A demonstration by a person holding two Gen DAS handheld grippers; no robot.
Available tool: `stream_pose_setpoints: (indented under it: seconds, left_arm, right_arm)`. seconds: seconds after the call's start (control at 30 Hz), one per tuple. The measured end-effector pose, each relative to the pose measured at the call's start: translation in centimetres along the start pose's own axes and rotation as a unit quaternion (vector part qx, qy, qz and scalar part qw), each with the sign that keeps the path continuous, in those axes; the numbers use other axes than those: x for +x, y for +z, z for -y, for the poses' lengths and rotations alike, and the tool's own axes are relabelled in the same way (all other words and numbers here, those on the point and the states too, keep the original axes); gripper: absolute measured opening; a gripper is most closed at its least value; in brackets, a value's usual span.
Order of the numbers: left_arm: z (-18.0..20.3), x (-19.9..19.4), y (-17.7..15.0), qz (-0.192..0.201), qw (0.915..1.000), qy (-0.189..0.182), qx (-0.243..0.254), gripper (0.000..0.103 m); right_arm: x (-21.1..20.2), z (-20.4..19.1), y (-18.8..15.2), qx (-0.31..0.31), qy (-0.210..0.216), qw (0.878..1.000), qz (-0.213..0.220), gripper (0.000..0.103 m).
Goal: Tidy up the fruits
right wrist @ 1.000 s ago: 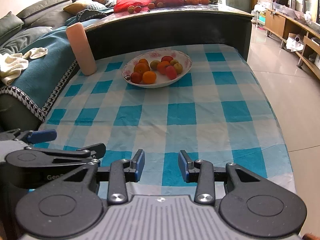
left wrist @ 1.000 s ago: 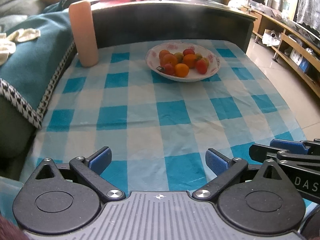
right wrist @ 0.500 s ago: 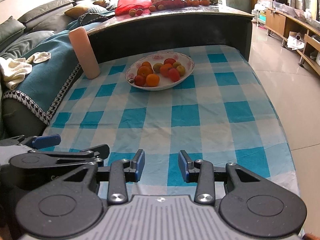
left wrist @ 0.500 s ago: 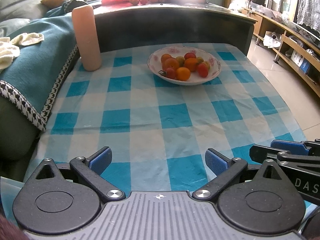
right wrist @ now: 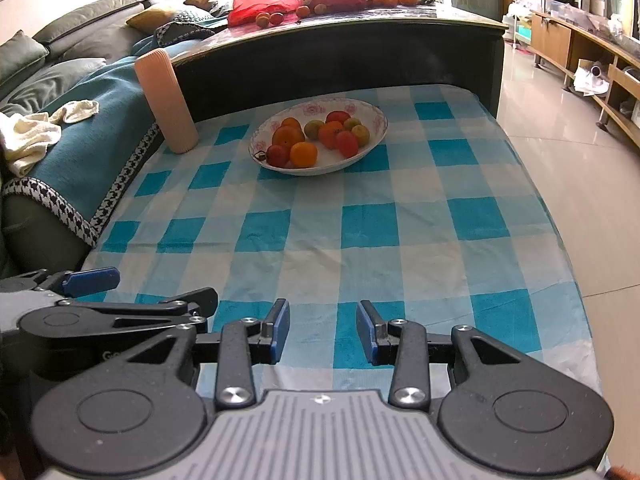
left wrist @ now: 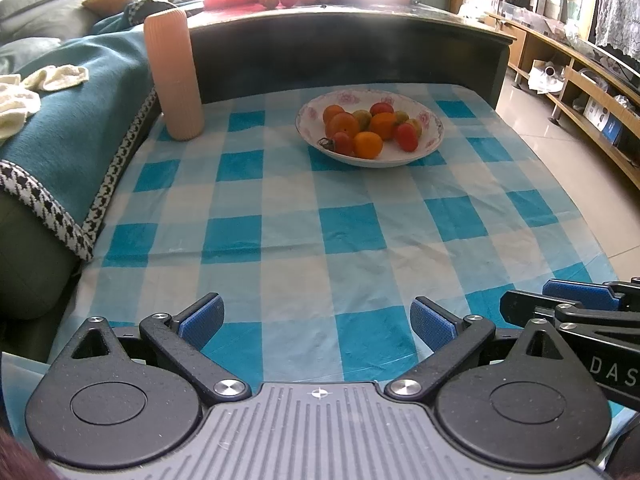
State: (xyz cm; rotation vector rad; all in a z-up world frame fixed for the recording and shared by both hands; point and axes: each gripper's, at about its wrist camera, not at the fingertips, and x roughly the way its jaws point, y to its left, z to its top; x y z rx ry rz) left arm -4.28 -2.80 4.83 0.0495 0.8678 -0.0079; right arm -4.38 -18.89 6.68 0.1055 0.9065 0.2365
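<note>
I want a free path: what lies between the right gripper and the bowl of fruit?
Only bare checked tablecloth lies between the right gripper and the bowl of fruit; the right wrist view shows it.

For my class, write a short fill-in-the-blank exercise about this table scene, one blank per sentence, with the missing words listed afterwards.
1. The fruits all lie in a white ____ with a pink flower pattern.
2. The checked tablecloth is white and ____.
3. The tall pink cylinder stands ____ on the cloth.
4. Both the left gripper and right gripper hold ____.

Missing words: bowl; blue; upright; nothing
</note>
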Motion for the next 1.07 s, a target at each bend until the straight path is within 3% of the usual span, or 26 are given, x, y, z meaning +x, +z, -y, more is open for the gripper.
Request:
stream_pose_setpoints:
  seconds: [1.07]
  left_arm:
    - [0.05,-0.21,-0.21,-0.005,0.9999,0.006,-0.015,0.101]
  right_arm:
    - [0.01,-0.04,0.0,0.0,0.001,1.0,-0.001,0.052]
